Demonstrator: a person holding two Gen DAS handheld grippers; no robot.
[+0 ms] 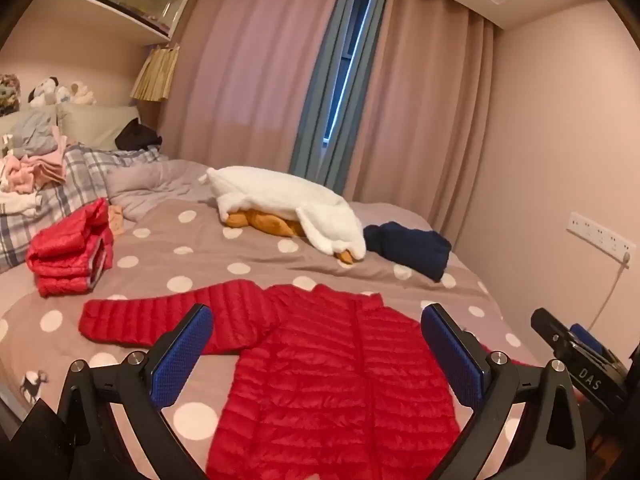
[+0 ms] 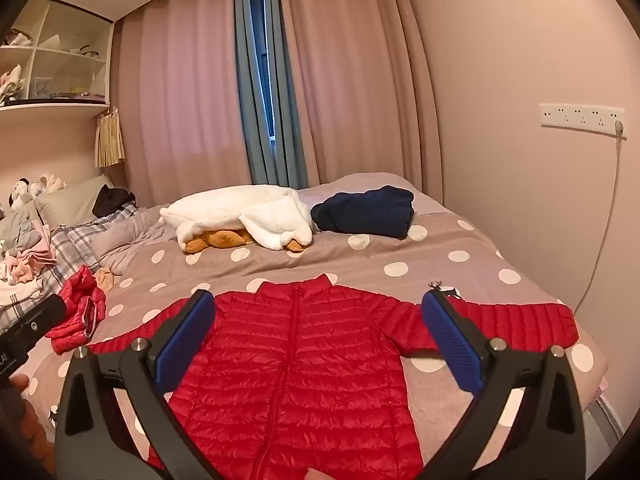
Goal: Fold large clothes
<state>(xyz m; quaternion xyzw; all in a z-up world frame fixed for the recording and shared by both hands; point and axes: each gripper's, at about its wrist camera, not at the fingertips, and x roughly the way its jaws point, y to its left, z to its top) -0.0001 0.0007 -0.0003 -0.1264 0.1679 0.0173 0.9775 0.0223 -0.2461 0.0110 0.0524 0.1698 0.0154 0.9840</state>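
Note:
A red quilted down jacket [image 1: 336, 376] [image 2: 296, 364] lies flat on the polka-dot bed, zipped, front up, collar toward the far side. Both sleeves are spread out sideways, the left sleeve [image 1: 160, 320] and the right sleeve [image 2: 516, 316]. My left gripper [image 1: 316, 344] hovers open above the jacket's left half, nothing between its blue pads [image 1: 188, 352]. My right gripper [image 2: 316, 332] hovers open above the chest, also empty. The right gripper also shows at the right edge of the left wrist view [image 1: 580, 352].
A folded red jacket [image 1: 72, 252] [image 2: 80, 308] sits at the left of the bed. A white plush goose [image 1: 280, 204] [image 2: 244, 216] over an orange toy and a dark blue folded garment [image 1: 412, 248] [image 2: 368, 212] lie farther back. A clothes pile [image 1: 32, 164] lies near the pillows. The wall [image 2: 520, 80] borders the right.

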